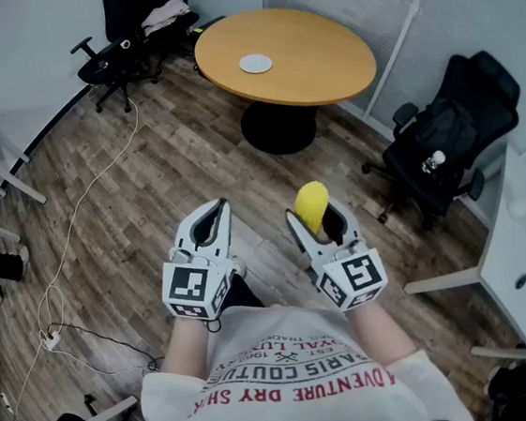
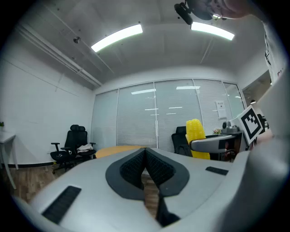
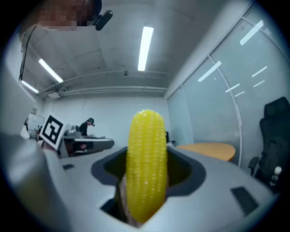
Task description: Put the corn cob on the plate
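A yellow corn cob (image 1: pixel 313 207) stands upright between the jaws of my right gripper (image 1: pixel 318 219), which is shut on it and held level at waist height. In the right gripper view the corn cob (image 3: pixel 146 167) fills the middle and hides the jaw tips. My left gripper (image 1: pixel 216 210) is beside it, shut, with nothing between its pads (image 2: pixel 136 167). The left gripper view also catches the corn cob (image 2: pixel 195 136) at the right. A small white plate (image 1: pixel 256 63) lies on the round wooden table (image 1: pixel 322 66), far ahead of both grippers.
Black office chairs stand at the back left (image 1: pixel 121 42) and at the right (image 1: pixel 444 146) of the table. A white cable (image 1: pixel 68 236) snakes over the wood floor at the left. White desks (image 1: pixel 522 251) line the right and left edges. Glass walls stand behind the table.
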`<state>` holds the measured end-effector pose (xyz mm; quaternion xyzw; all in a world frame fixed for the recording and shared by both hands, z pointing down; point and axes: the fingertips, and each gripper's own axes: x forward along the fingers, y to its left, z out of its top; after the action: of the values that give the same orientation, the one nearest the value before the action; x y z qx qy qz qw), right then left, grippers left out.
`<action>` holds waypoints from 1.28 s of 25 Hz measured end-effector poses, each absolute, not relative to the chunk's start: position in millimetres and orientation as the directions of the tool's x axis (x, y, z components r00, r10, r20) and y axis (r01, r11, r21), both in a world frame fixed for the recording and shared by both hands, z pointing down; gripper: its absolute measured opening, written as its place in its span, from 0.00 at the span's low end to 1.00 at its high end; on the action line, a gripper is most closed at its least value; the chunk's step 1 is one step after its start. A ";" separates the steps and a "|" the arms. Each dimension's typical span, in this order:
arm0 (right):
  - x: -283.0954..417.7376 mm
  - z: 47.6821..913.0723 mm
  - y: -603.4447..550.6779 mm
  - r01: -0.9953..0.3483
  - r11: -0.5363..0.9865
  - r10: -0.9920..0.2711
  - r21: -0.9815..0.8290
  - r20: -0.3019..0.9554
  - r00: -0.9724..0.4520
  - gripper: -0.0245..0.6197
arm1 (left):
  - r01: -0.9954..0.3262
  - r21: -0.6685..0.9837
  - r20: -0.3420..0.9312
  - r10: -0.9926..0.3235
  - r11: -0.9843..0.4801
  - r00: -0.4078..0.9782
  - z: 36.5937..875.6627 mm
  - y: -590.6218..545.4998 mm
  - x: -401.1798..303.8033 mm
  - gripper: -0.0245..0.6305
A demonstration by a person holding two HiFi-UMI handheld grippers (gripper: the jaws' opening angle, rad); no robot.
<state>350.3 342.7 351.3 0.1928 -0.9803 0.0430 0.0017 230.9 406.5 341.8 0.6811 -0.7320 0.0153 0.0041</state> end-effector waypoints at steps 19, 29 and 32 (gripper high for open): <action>332.6 361.0 303.9 -0.426 0.894 -0.425 -0.140 0.035 -0.904 0.46 | -0.999 -0.047 0.057 -0.998 0.000 -0.003 348.1 367.3 220.0 0.09; 267.1 374.5 257.4 -0.457 0.881 -0.452 -0.126 0.064 -0.890 0.46 | -0.998 -0.037 0.069 -0.997 -0.043 0.040 361.1 318.3 153.5 0.09; 233.7 374.0 237.8 -0.471 0.873 -0.466 -0.123 0.071 -0.882 0.46 | -0.998 -0.035 0.070 -0.996 -0.057 0.054 361.0 297.0 119.0 0.09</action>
<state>233.7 237.8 374.0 0.2420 -0.9676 0.0687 0.0197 119.0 297.0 361.0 0.7260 -0.6866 0.0376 0.0114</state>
